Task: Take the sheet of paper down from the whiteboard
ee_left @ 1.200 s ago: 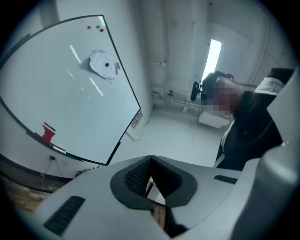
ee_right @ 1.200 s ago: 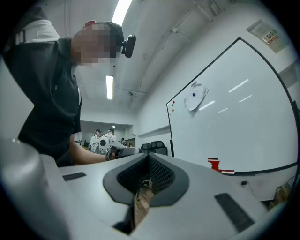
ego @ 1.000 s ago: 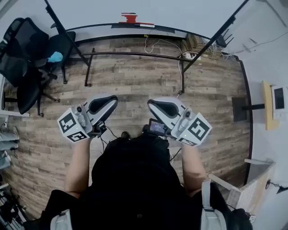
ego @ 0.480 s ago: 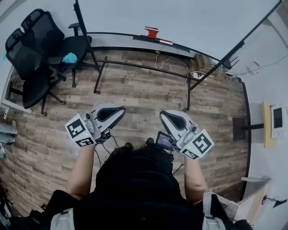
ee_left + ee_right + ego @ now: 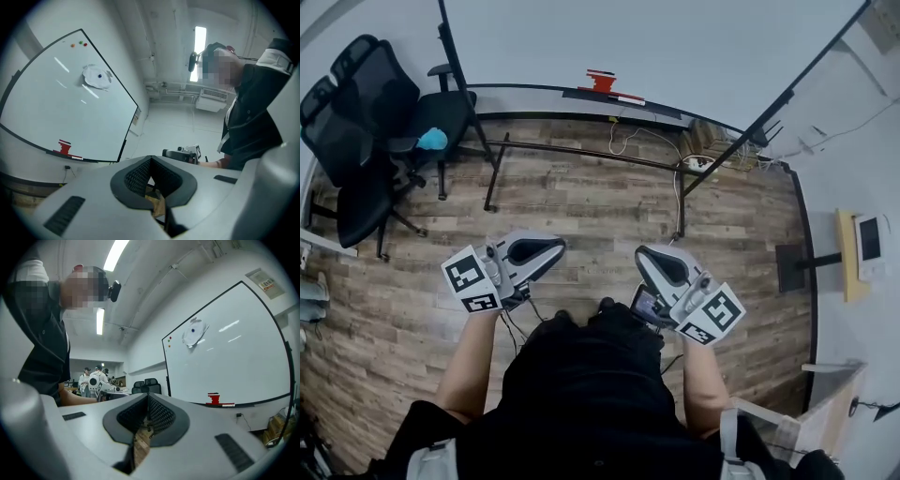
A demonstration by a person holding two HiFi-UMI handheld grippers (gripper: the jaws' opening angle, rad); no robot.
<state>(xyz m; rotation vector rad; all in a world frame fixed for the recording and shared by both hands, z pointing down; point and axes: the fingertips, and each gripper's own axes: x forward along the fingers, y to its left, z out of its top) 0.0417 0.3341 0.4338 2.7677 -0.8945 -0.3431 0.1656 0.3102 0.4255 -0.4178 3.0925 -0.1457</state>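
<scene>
Person stands w/ both arms bent at waist, a gripper in each hand, both pointing roughly level toward the board. L gripper (image 5: 551, 247): jaws closed tight, nothing betw. them. R gripper (image 5: 647, 258): same, jaws together, empty. The two sit side by side, apart, over the wood floor (image 5: 581, 187). Ahead is the board (image 5: 628, 37) on a black-legged stand, w/ a red block (image 5: 602, 81) on its tray and cables (image 5: 623, 141) on the floor below. Paper (image 5: 96, 77) is up high on the board near a top corner, crumpled-looking, pinned by a dark magnet (image 5: 99, 75), well apart from both grippers. Small coloured dots (image 5: 78, 44) sit above it. Black chairs (image 5: 366, 122) are off to person's left. Far back, a few people (image 5: 91, 376).
</scene>
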